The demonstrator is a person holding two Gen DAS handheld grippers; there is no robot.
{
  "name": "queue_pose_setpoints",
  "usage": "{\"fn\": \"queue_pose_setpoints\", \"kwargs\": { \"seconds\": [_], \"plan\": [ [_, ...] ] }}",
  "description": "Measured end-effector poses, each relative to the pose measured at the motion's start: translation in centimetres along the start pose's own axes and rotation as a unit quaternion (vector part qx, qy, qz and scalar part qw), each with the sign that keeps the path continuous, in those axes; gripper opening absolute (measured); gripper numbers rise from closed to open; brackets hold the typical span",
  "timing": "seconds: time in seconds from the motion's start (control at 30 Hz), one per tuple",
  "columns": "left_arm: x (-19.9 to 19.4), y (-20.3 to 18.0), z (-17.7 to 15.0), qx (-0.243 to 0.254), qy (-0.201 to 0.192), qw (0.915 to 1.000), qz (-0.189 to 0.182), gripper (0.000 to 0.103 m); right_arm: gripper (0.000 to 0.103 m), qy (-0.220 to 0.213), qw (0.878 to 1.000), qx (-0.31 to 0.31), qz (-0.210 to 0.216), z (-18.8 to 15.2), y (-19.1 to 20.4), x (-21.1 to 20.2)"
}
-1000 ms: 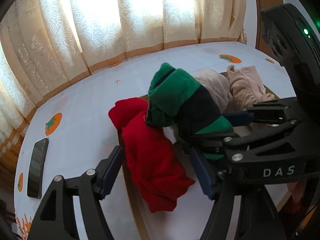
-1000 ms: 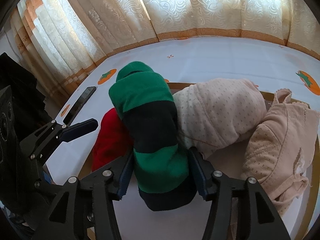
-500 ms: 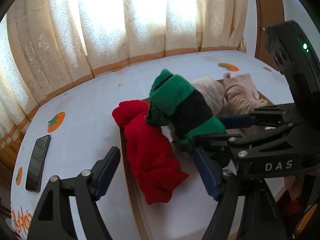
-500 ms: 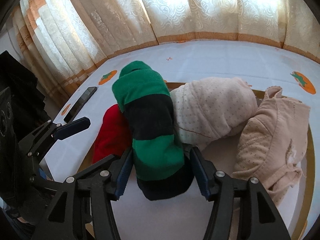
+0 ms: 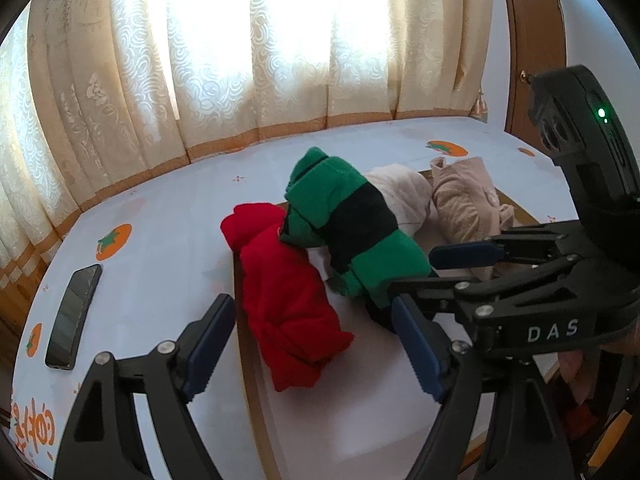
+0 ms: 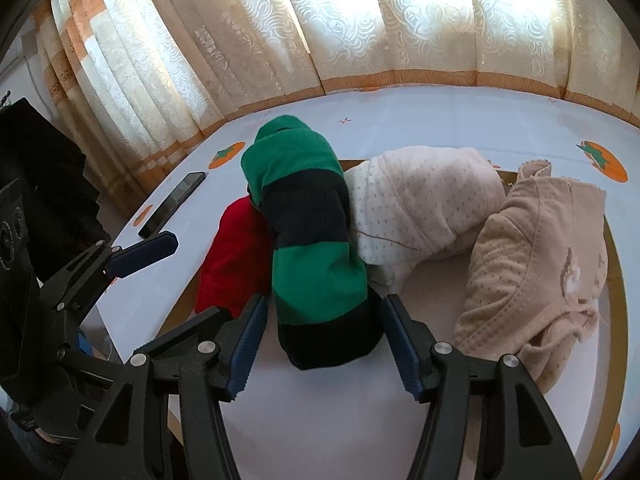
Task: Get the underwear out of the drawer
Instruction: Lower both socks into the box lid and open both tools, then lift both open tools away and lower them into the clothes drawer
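A shallow wooden drawer [image 5: 250,380] with a white floor holds several rolled garments. A red roll [image 5: 288,304] lies at its left side. My left gripper [image 5: 313,302] straddles the roll's near end. Its jaws are opening and the pads stand clear of the cloth. A green-and-black striped roll [image 6: 312,248] leans on the red roll [image 6: 232,268]. Its dark end lies on the drawer floor between the pads of my right gripper [image 6: 325,300]; a thin gap shows at the left pad. A white dotted roll [image 6: 424,208] and a beige piece of underwear [image 6: 532,272] lie to the right.
The drawer rests on a white cloth with orange fruit prints [image 5: 114,242]. A black phone [image 5: 74,316] lies on the cloth left of the drawer. Cream curtains [image 5: 248,60] hang close behind. The two grippers stand side by side, almost touching.
My left jaws have spread wider around the red roll and the view has drawn back a little. The striped roll now sits less deep between my right jaws.
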State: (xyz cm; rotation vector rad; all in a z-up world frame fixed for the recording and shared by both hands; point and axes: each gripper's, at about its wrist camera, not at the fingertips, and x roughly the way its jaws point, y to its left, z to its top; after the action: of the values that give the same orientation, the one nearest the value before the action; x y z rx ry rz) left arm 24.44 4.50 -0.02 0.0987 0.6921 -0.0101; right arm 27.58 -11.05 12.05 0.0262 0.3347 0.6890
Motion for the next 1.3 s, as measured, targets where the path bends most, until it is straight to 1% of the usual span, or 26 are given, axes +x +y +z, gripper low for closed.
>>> {"fn": "queue_pose_setpoints", "kwargs": {
  "seconds": [0.07,0.13,0.33,0.43,0.7,0.83,1.0,1.1,1.3],
  "plan": [
    [-0.3,-0.1,-0.1,-0.002,-0.003,1.0000,-0.002,0.083,0.062,-0.001,1.000,0.002,0.003,-0.2,0.0,-0.2],
    [-0.7,-0.1,-0.3,-0.004,-0.008,1.0000,-0.003,0.087,0.062,-0.003,1.000,0.003,0.005,-0.3,-0.1,-0.3],
    [-2.1,-0.3,-0.7,-0.015,-0.022,0.9996,-0.010,0.088,0.064,-0.011,1.000,0.008,0.012,-0.9,-0.3,-1.1],
    [-3.0,-0.4,-1.1,-0.021,-0.032,0.9991,-0.017,0.090,0.064,-0.013,1.000,0.008,0.015,-1.4,-0.4,-1.6],
    [-5.5,-0.8,-2.2,-0.034,-0.050,0.9977,-0.031,0.091,0.065,-0.025,0.999,0.003,0.034,-2.8,0.0,-3.8],
    [-6.9,-1.3,-3.0,-0.033,-0.059,0.9976,-0.017,0.096,0.065,-0.034,0.998,-0.005,0.049,-4.0,0.7,-5.7],
    [-8.2,-1.9,-4.1,-0.034,-0.059,0.9976,-0.015,0.097,0.070,-0.040,0.997,-0.024,0.058,-5.9,1.7,-7.7],
    [-8.8,-2.4,-4.7,-0.028,-0.059,0.9979,-0.007,0.097,0.070,-0.045,0.996,-0.035,0.064,-6.9,2.4,-8.8],
    [-9.8,-3.1,-5.5,-0.028,-0.057,0.9979,-0.010,0.099,0.071,-0.068,0.994,-0.040,0.076,-7.3,3.1,-11.0]
  ]
}}
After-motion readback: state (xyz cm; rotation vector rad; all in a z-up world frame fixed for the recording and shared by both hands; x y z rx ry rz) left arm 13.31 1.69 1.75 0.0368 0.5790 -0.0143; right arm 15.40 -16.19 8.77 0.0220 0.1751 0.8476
